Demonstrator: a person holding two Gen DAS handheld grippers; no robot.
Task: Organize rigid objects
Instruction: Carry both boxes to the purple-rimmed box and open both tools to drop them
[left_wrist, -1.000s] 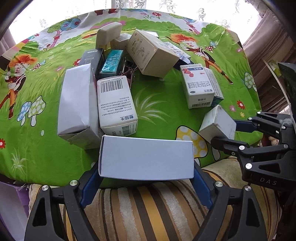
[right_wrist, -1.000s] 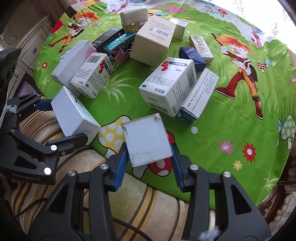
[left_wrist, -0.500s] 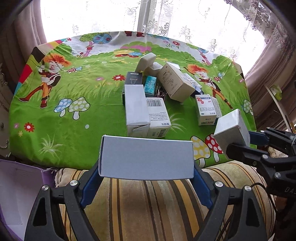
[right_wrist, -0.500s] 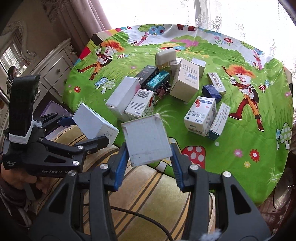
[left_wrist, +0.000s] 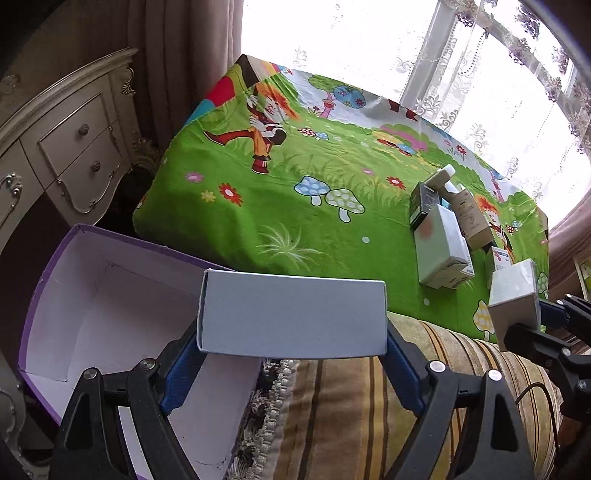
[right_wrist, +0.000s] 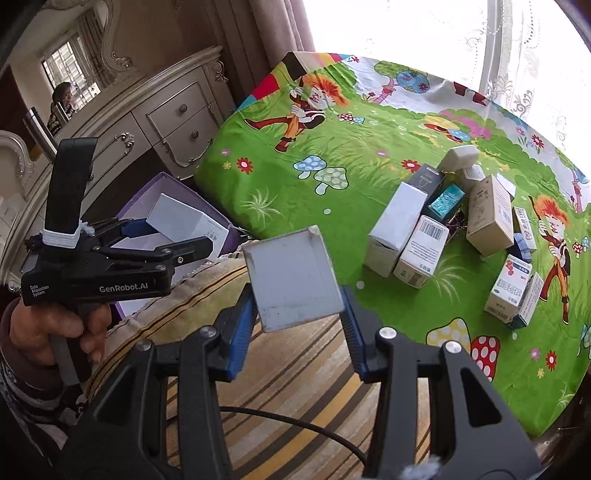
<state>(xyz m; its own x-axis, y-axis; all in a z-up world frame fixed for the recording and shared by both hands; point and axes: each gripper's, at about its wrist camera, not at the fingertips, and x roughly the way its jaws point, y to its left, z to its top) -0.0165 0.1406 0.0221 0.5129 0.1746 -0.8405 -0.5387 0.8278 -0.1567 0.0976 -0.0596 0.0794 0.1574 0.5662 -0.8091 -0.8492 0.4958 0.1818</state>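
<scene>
**Both claws carrying boxes, left one over purple bin**

Right claw (right_wrist: 299, 306) clamps small grey-white box (right_wrist: 293, 278) above striped cushion (right_wrist: 295, 373). Left claw (right_wrist: 173, 236), in a hand (right_wrist: 55, 328), grips white box (right_wrist: 184, 221) over open purple box (right_wrist: 147, 199). Box cluster (right_wrist: 454, 225) sits on cartoon-print tabletop (right_wrist: 332, 173).

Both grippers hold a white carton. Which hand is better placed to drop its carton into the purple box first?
Left. The left gripper holds the long white carton over the open purple cardboard box. The right gripper, with its small white carton, is over the striped cushion.
</scene>
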